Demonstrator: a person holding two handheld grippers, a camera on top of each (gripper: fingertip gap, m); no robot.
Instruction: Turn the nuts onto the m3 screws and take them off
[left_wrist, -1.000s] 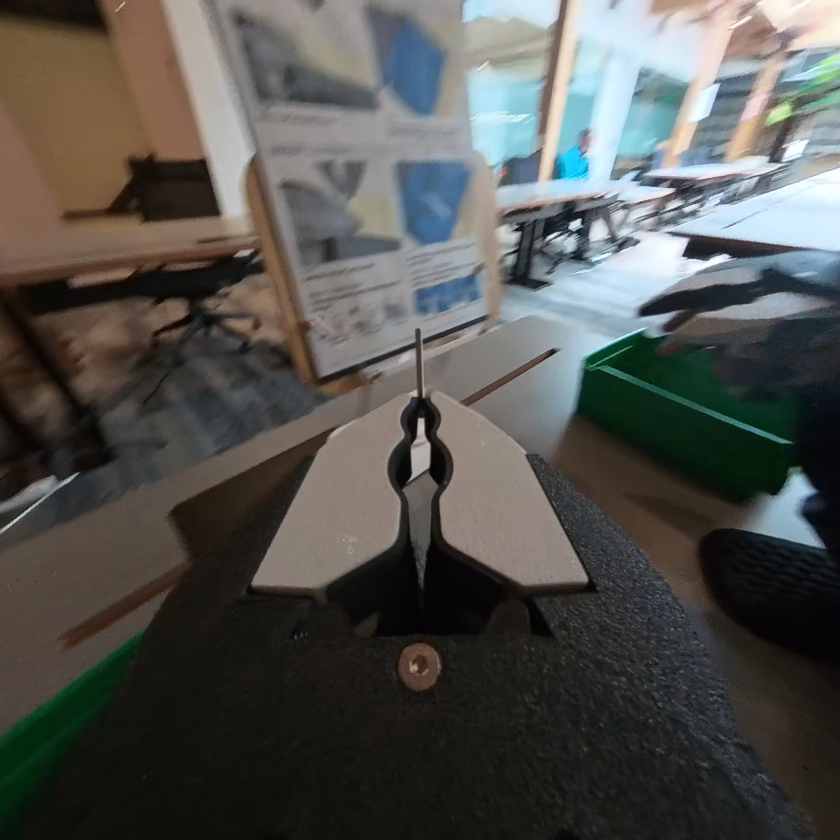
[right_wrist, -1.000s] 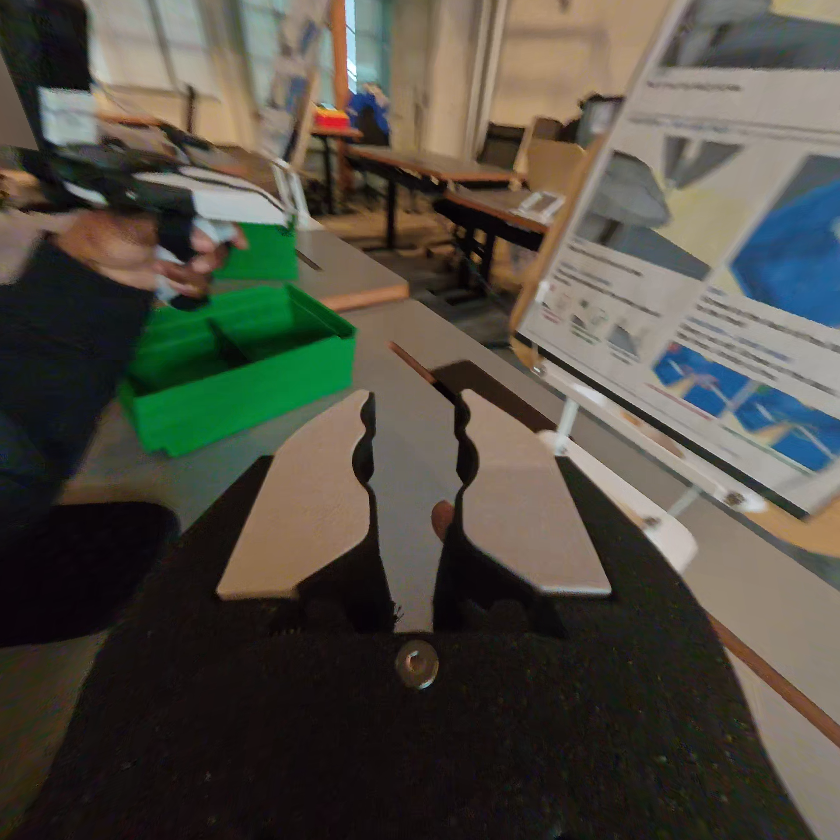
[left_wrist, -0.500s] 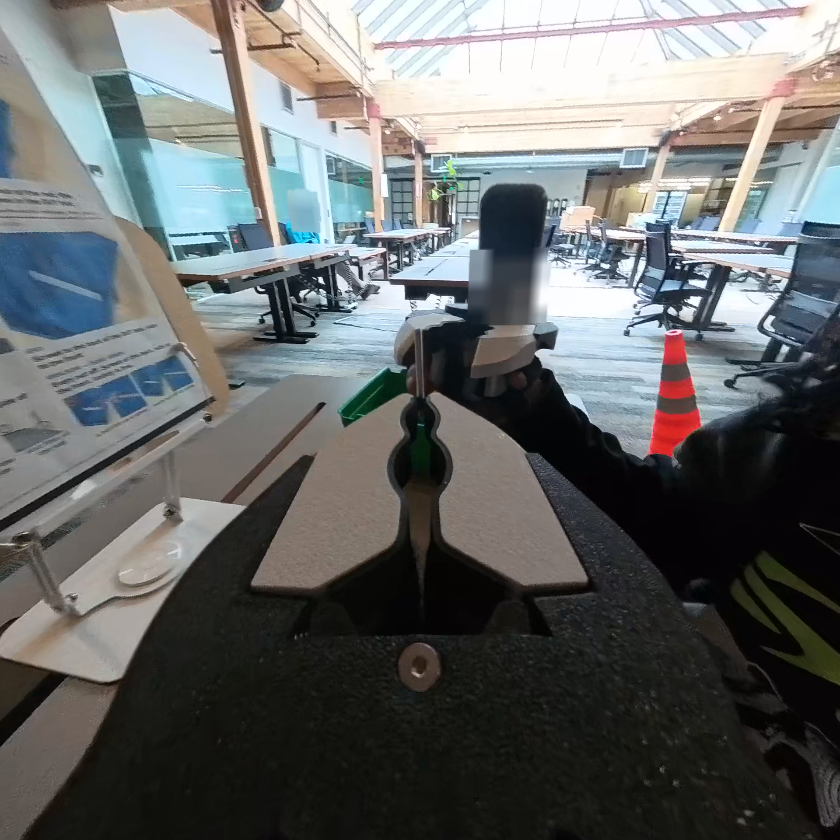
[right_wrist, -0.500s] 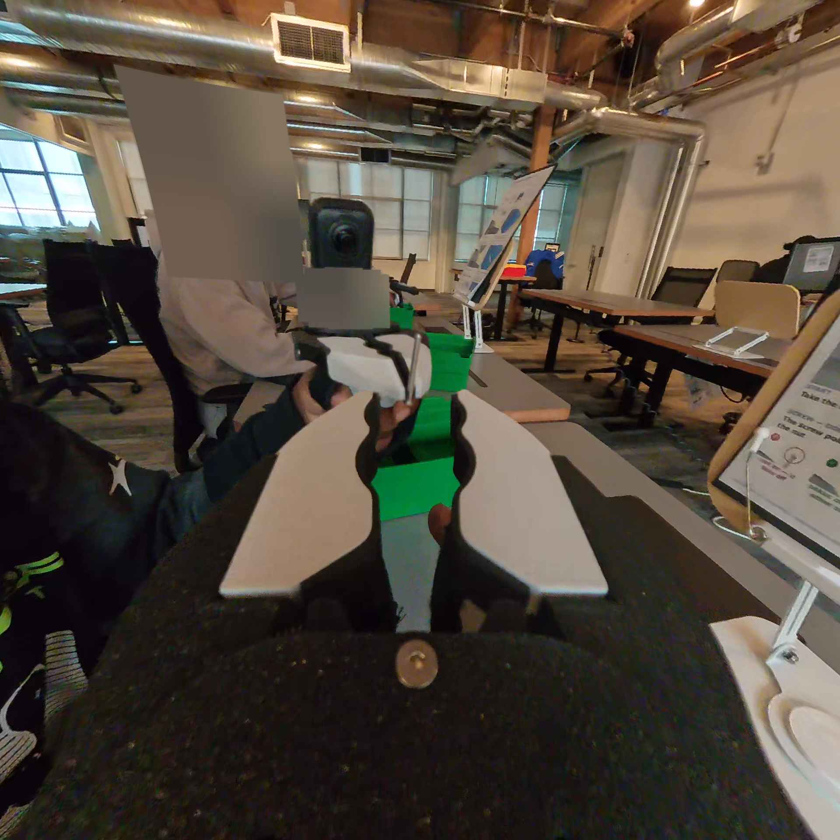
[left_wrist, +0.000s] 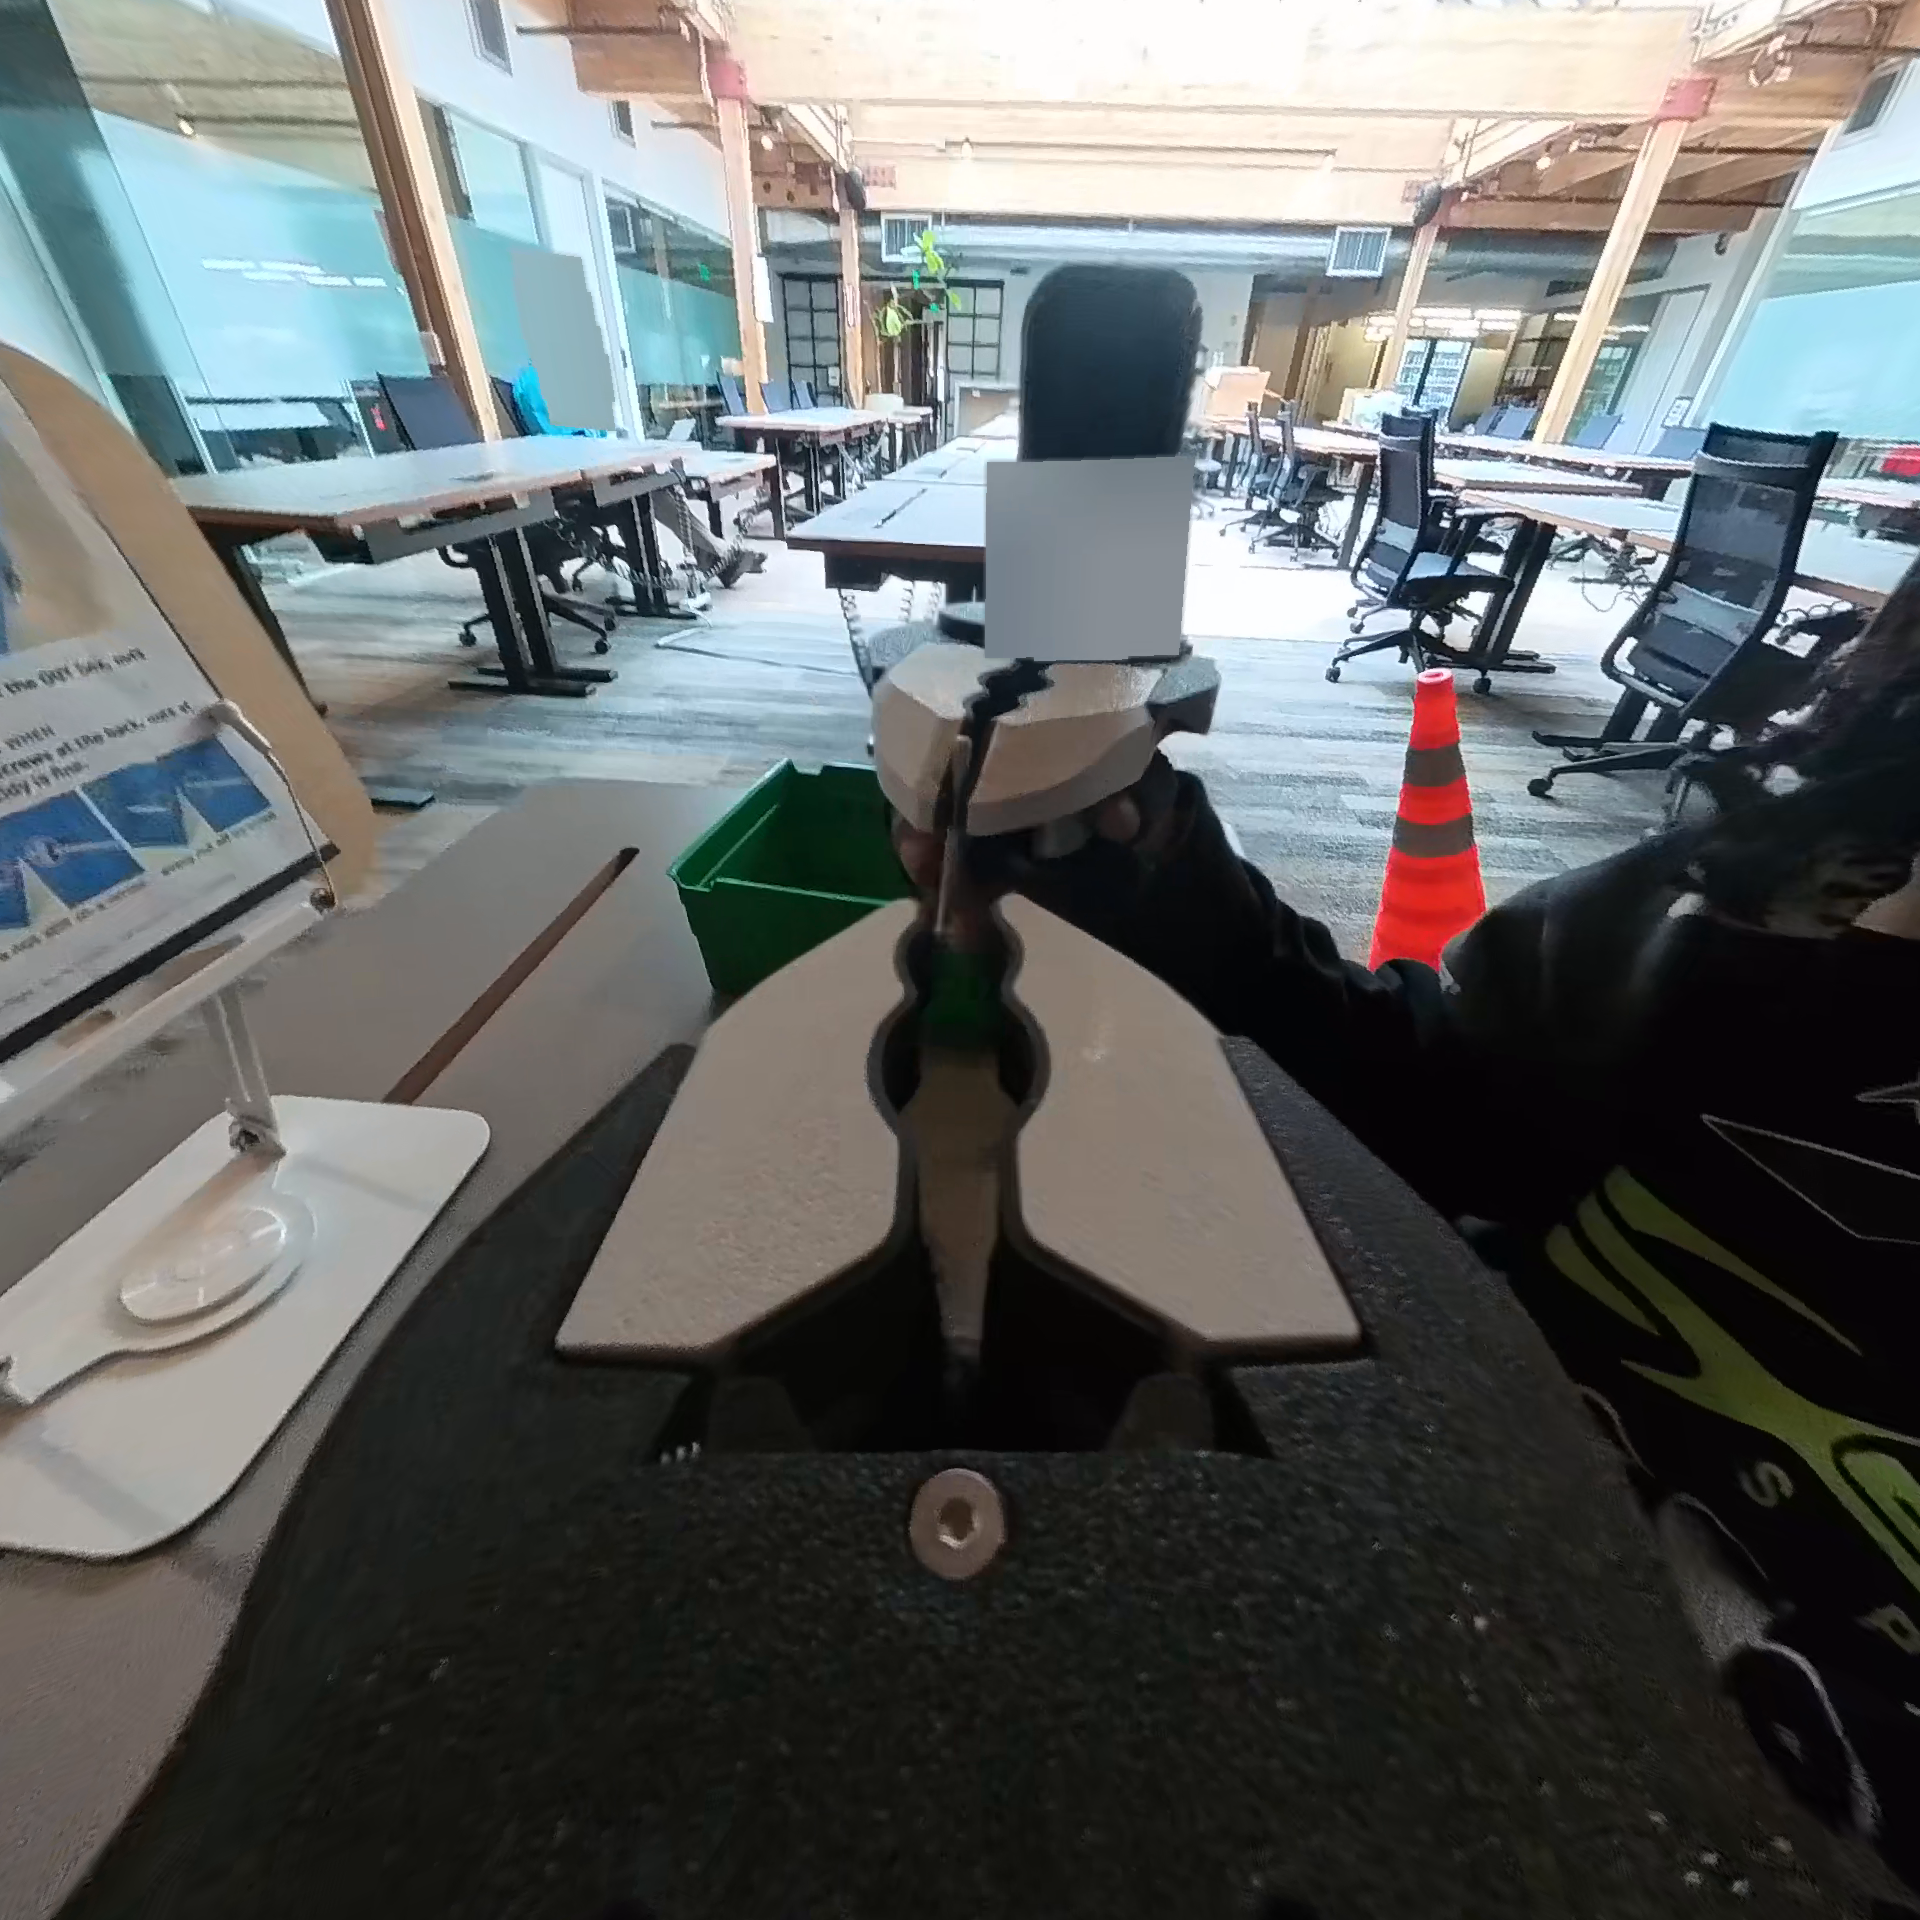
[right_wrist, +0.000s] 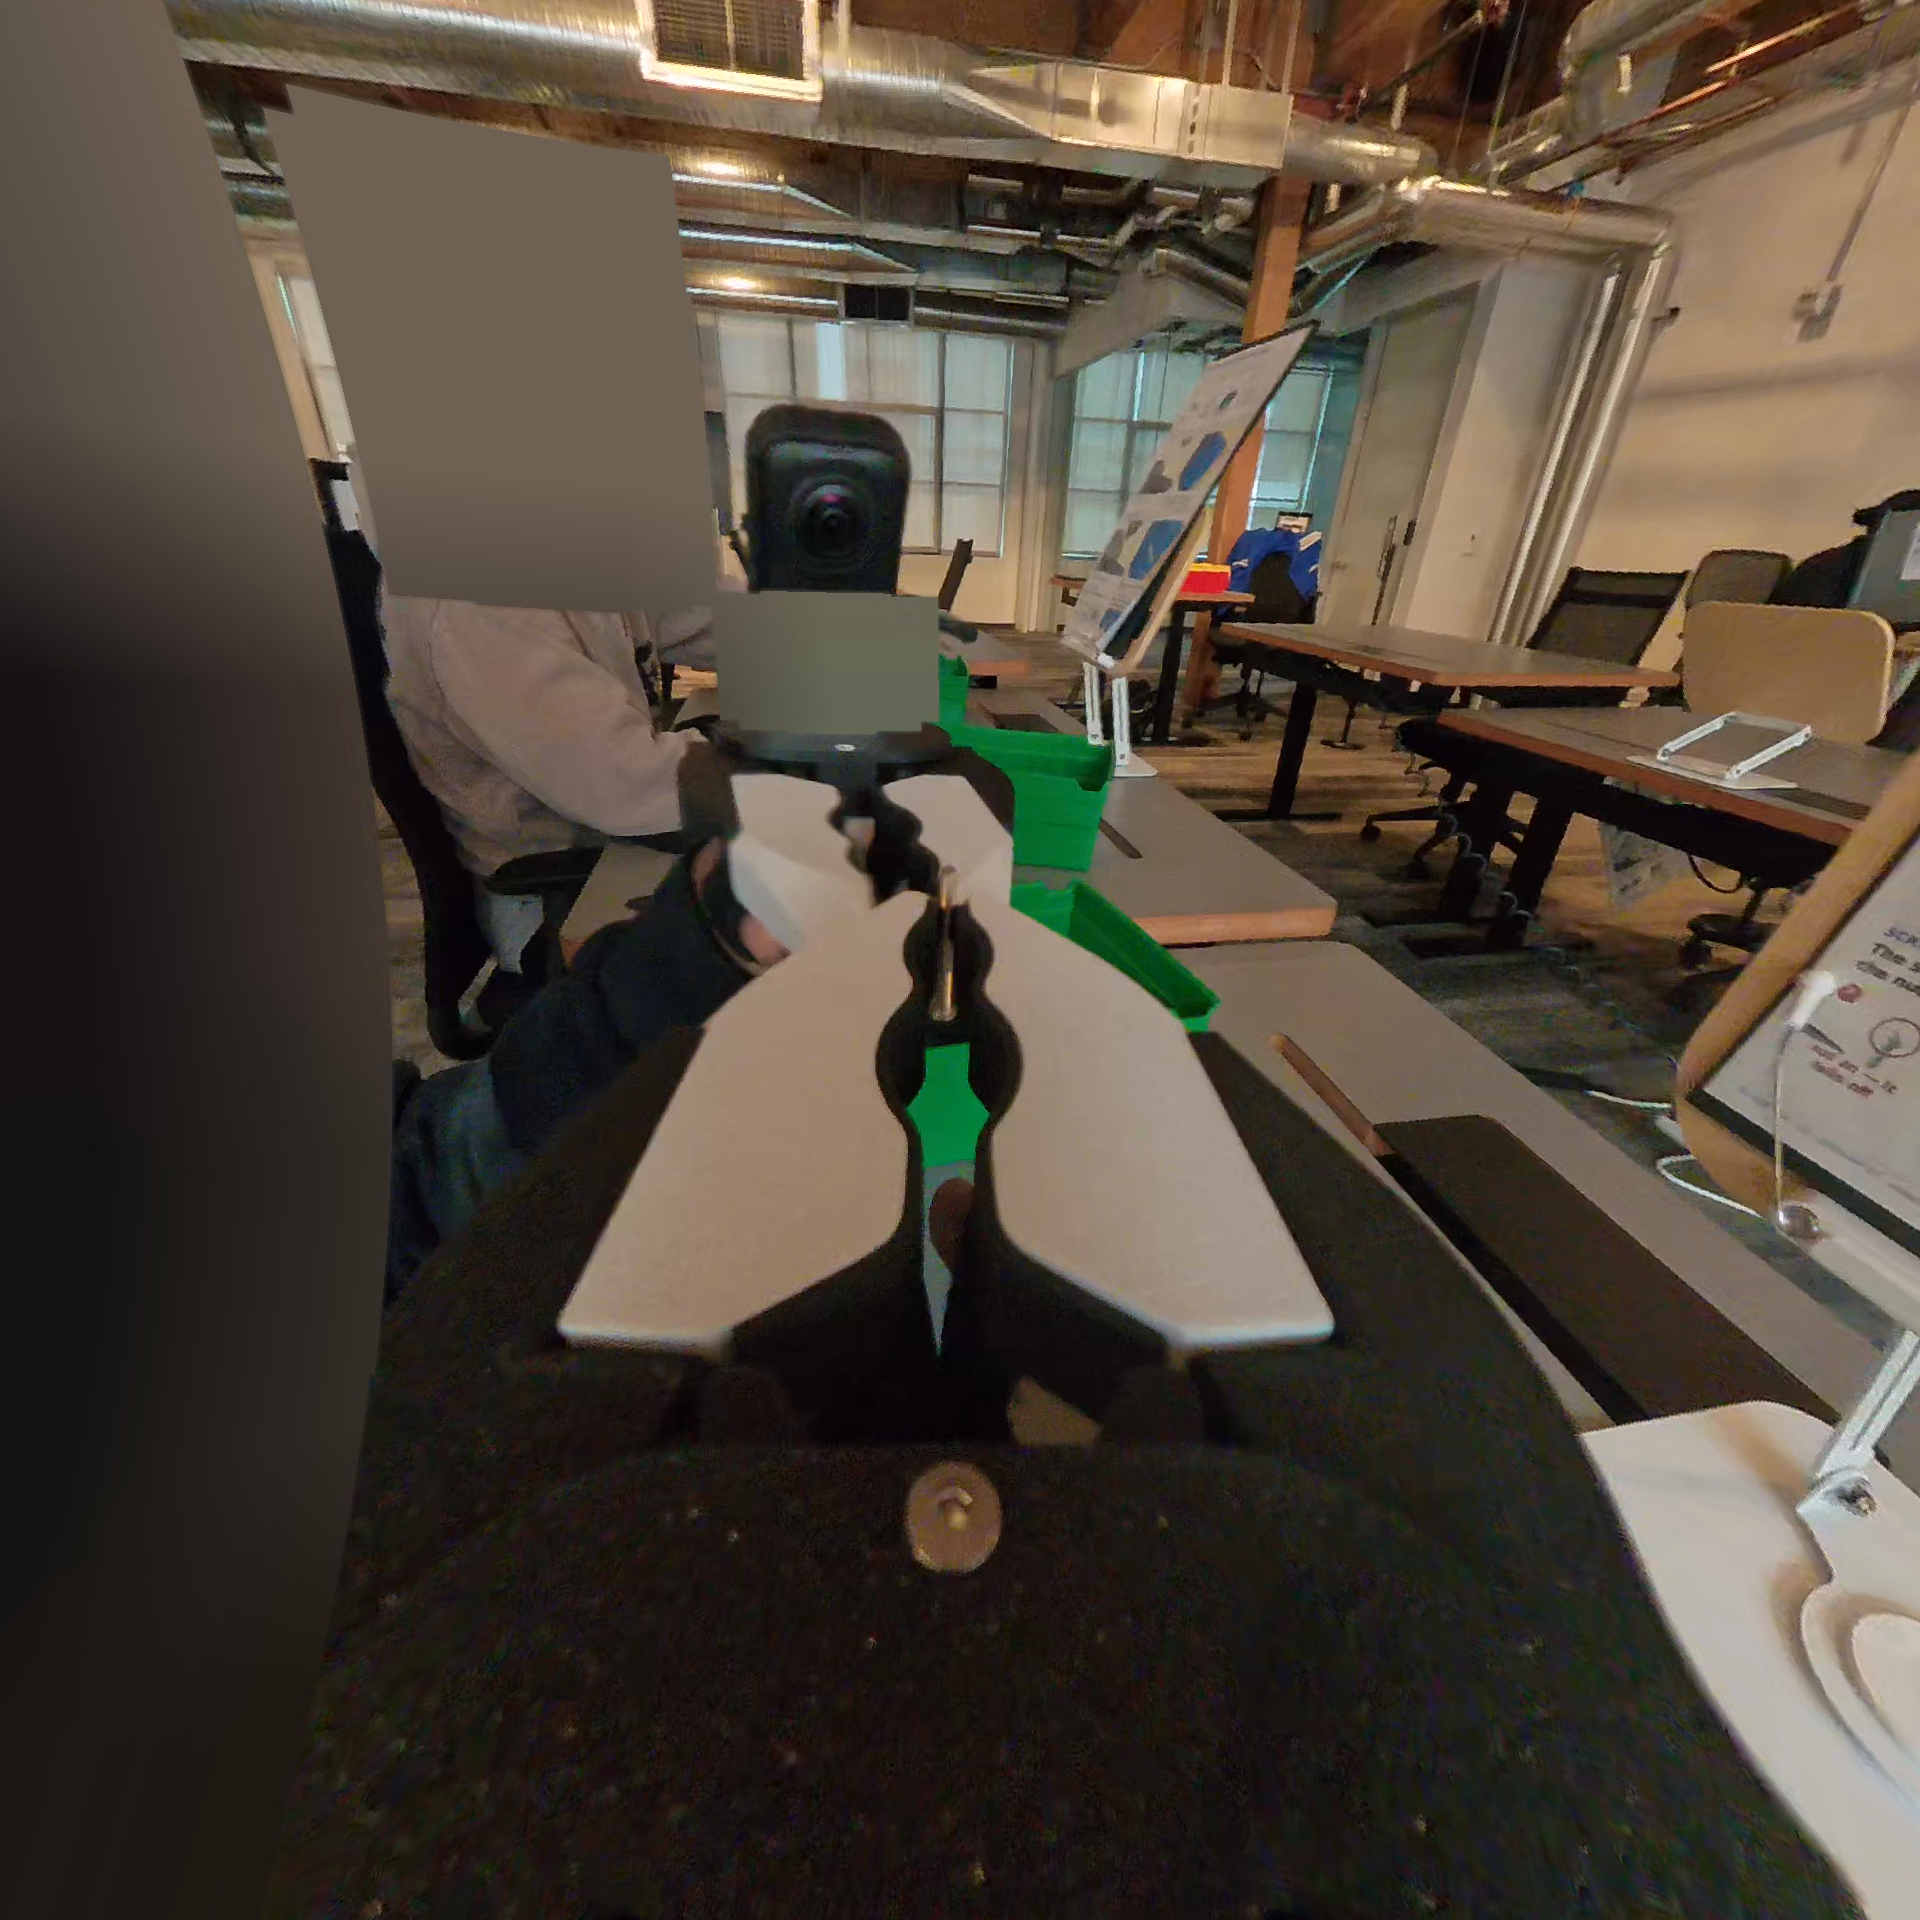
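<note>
Right tongs are closed on a thin metal screw, the tips pinching its shaft so that it lies along the slot between the two fingers. Facing them tip to tip, the left tongs stand a little apart. A narrow gap shows between their fingers, and in the left wrist view the screw slants from their mouth up into the seam of the right tongs. I judge that the left tongs are not clamping it, though the screw's near end still sits at their mouth. All this is held up in the air, above the grey table and in front of a green bin. I can make out no nut on the screw or in either pair of tongs; it may simply be too small to see.

As for handling, the screw should be very light, stiff and hard, not at all fragile. It is also smooth and thin enough to pivot or slip out of flat fingers. The shaft gives little to grip, so the safest hold is squarely across it near the head, leaving the threaded end free for a nut. A nut would be smaller again and easily dropped, best taken by two opposite flats
</note>
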